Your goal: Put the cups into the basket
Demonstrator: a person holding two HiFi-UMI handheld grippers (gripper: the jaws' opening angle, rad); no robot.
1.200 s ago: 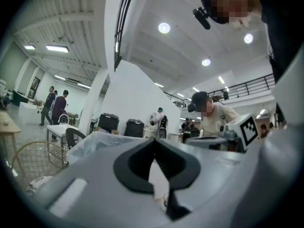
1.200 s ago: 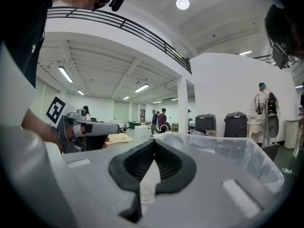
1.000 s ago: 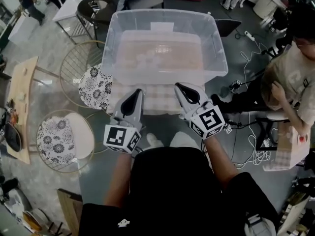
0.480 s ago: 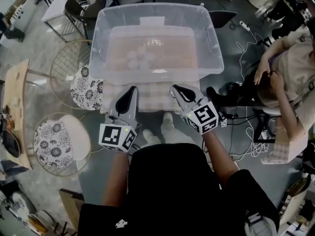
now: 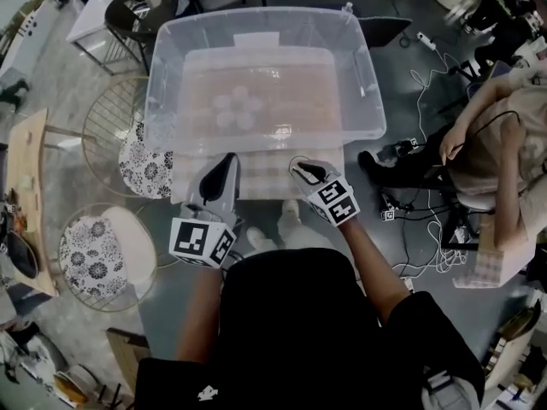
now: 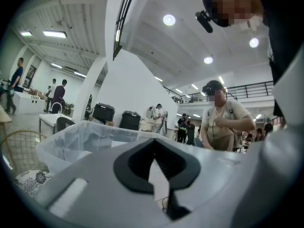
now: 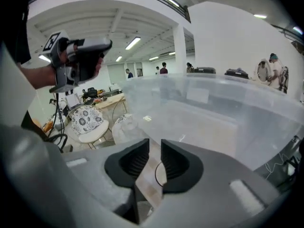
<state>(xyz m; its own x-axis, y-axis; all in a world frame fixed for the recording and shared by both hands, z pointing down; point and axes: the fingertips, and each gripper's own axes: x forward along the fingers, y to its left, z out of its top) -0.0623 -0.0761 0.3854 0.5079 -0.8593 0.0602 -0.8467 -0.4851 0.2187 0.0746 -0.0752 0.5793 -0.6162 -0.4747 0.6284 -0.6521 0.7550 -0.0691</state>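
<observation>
Clear plastic makes the cup [image 5: 293,161] hard to see. Only its round rim shows, on the checked table [image 5: 265,179], just in front of the near wall of the basket [image 5: 256,26]. It seems to stand upright with its mouth up, so its long axis runs vertically. The right tongs [image 5: 300,172] tilt downward with their tips right at that rim. Their jaws have just been opening and stand narrowly apart, with the rim's arc in the gap but the pads not pressing on it. Whether one jaw is inside the mouth I cannot tell. The left tongs [image 5: 224,166], off to the cup's left, have their tips together and hold nothing. The right hand is the nearer one, and the grasp likely means pinching the cup's wall from above. Other cups [image 5: 238,109] already lie in the basket.
</observation>
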